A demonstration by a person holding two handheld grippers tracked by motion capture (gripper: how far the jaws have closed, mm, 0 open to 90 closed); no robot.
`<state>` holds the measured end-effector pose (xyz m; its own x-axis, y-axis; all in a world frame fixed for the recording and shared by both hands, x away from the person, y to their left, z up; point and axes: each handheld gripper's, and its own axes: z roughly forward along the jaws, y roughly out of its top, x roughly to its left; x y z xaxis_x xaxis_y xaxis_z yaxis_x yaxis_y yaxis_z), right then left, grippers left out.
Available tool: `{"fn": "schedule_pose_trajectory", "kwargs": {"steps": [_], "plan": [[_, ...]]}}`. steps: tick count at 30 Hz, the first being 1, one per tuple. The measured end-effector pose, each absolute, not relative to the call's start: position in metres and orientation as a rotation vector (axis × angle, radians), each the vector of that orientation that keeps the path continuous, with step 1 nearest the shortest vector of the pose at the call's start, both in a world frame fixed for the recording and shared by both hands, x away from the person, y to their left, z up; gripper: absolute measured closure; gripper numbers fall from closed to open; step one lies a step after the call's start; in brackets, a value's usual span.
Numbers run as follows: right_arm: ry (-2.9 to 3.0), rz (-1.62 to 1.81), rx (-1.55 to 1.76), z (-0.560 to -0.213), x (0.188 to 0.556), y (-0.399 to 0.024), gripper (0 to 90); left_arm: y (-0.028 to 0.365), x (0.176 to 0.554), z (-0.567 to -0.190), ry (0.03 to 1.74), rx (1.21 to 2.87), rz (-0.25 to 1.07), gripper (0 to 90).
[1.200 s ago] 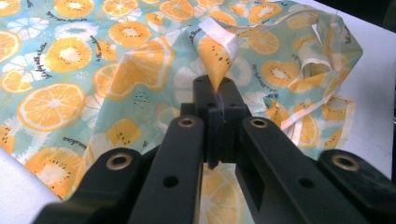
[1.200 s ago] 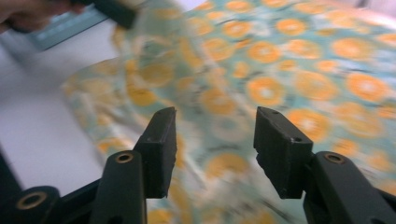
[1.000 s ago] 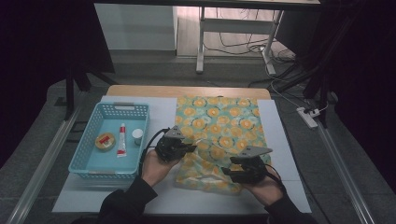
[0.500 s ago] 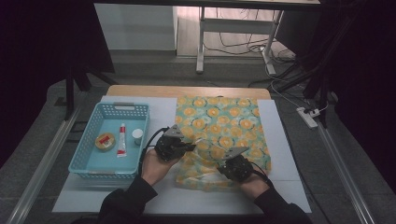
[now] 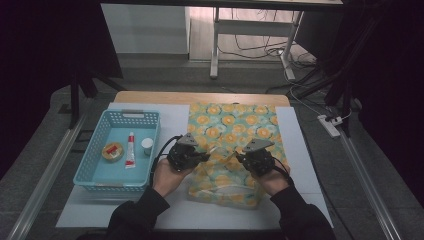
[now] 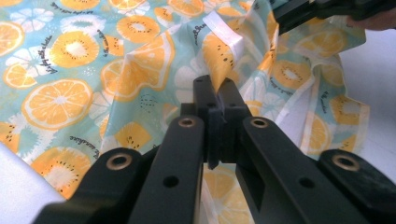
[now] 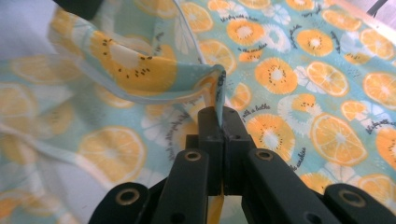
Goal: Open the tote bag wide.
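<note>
A teal cloth (image 5: 240, 125) printed with orange slices lies on the white table mat, its near part lifted and rumpled. My left gripper (image 5: 206, 155) is shut on the cloth's near edge (image 6: 219, 65); my right gripper (image 5: 239, 157) is shut on the same hem (image 7: 217, 88) a little to the right. Both hold the edge raised above the table, with the fabric (image 7: 140, 60) sagging between them. The right gripper's tip (image 6: 299, 11) shows at the top right of the left gripper view.
A light blue basket (image 5: 85, 170) stands at the left of the mat, holding a red-and-white tube (image 5: 130, 149), a small white cup (image 5: 147, 145) and a round tin (image 5: 112, 150). White mat (image 5: 300, 150) lies bare to the cloth's right.
My right gripper has moved up and left from the cloth's near right corner, carrying the hem toward the left gripper. The near part of the cloth has folded up and bunched.
</note>
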<state>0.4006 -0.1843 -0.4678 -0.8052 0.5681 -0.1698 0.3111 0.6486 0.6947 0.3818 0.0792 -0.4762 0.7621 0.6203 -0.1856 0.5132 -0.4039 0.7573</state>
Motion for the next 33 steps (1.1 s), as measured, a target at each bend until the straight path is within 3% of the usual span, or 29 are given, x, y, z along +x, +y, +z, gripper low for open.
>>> {"fn": "schedule_pose_trajectory", "kwargs": {"steps": [7,8,9,13,20,27,33], "plan": [[2.442,0.963,0.709,-0.47,0.405,-0.185,63.2,0.075,0.387,-0.479,0.854,2.093,0.141,89.7],[2.442,0.963,0.709,-0.47,0.405,-0.185,63.2,0.075,0.387,-0.479,0.854,2.093,0.141,89.7],[2.443,0.947,0.698,-0.47,0.406,-0.184,55.6,0.075,0.388,-0.48,0.855,2.091,0.14,89.7],[2.425,0.949,0.723,-0.472,0.411,-0.184,42.2,0.074,0.389,-0.48,0.859,2.096,0.142,89.7],[2.449,0.949,0.745,-0.463,0.425,-0.185,28.1,0.077,0.391,-0.482,0.865,2.099,0.146,89.7],[2.654,0.959,0.741,-0.479,0.427,-0.175,20.9,0.077,0.393,-0.481,0.873,2.093,0.149,89.7],[2.709,0.868,0.7,-0.503,0.419,-0.171,23.7,0.075,0.393,-0.486,0.879,2.106,0.147,89.7]]}}
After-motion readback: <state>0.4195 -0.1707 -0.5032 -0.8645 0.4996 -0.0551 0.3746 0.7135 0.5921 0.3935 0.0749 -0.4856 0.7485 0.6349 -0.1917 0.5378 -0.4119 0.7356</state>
